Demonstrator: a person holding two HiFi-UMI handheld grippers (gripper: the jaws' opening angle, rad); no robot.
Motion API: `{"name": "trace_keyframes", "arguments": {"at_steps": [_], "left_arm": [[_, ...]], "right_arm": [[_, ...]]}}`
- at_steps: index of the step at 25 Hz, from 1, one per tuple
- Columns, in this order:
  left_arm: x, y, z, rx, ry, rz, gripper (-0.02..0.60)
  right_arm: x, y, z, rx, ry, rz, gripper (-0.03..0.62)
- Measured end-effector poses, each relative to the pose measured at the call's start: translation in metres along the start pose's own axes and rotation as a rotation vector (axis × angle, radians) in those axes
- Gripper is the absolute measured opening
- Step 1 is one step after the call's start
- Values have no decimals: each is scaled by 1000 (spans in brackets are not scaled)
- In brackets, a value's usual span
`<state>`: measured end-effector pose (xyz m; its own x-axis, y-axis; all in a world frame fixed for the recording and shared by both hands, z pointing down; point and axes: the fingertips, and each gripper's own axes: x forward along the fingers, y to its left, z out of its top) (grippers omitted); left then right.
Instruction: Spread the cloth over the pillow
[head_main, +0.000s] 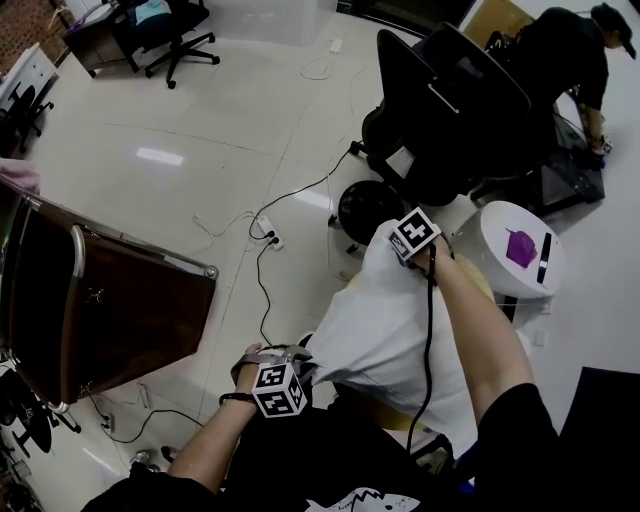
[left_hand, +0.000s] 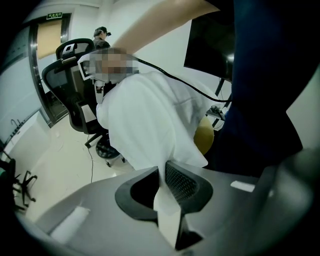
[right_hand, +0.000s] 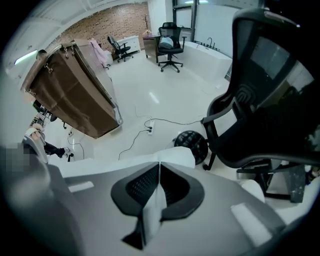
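A white cloth (head_main: 385, 320) hangs stretched between my two grippers in the head view, draped over a yellow pillow (head_main: 482, 283) that peeks out at its right edge. My left gripper (head_main: 290, 366) pinches the cloth's near corner, and white fabric (left_hand: 165, 200) is clamped between its jaws. My right gripper (head_main: 398, 236) holds the far corner, with a fold of cloth (right_hand: 156, 200) pressed between its pads. A bit of the yellow pillow (left_hand: 205, 135) shows under the cloth in the left gripper view.
A black office chair (head_main: 440, 110) stands just beyond the cloth, its round base (head_main: 368, 208) beside it. A white round stool (head_main: 512, 250) with purple and black items sits right. A brown cabinet (head_main: 110, 300) leans at left. Cables and a power strip (head_main: 268, 236) lie on the floor. A person (head_main: 570, 60) bends at the far right.
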<state>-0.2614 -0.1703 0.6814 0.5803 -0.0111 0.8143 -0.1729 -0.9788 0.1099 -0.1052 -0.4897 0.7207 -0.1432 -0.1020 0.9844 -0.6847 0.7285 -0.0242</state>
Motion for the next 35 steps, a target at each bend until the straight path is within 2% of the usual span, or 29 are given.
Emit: {"name": "trace_keyframes", "arguments": {"at_steps": [4,8,12,18,21,25,27,32,35], "left_arm": [[-10,3,-1,-13,-15,21,0],[-26,12,-4,-41,-36,83,0],[-32,28,-19,-68,-13,124,0],[-24,32,-27,-64,26,107,0],[-19,29,-27,-72,29,82,0],[-19,30,-28,-83,23,48,2],[-21,32,-33,-72,34,42,35],[-33,42,-36,-82,38,38,193],[-45,50,-25,-49,27,61,216]], "right_arm": [[-10,-2,8,-27,-19,-30,14],[-18,-4,19,-41,-45,-43,14],[-13,-3,21,-55,-37,-56,14],[-3,1,18,-53,-28,-76,14],[-7,4,21,-39,-65,-71,20],[-19,12,28,-36,-105,-58,77],[-29,22,32,-38,-123,-42,105],[-68,41,45,-68,-220,-57,117],[-101,47,51,-54,-305,-69,123]]}}
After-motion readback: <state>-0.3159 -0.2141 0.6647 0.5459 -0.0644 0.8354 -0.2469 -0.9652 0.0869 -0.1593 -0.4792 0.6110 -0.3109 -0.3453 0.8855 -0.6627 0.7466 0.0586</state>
